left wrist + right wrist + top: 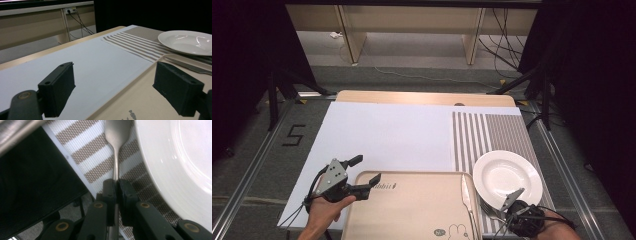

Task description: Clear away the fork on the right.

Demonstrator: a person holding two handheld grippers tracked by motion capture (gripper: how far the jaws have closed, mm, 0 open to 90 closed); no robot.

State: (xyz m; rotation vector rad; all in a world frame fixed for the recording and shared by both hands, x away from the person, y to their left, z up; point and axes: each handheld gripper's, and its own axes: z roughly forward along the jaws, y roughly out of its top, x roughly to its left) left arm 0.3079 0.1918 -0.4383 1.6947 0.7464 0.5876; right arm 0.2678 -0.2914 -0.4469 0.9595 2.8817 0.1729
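- While the right gripper (116, 185) pinches a fork (116, 157) by its thin handle, fingers shut tight, the fork lies on the striped placemat (92, 155) at the white plate's (507, 177) seven o'clock.
- The left gripper (364, 176) hangs wide open, empty, straddling the beige tray's (412, 210) ten o'clock corner.
- Risk: the narrow handle may twist, clipping the plate rim or the knife (466, 197).
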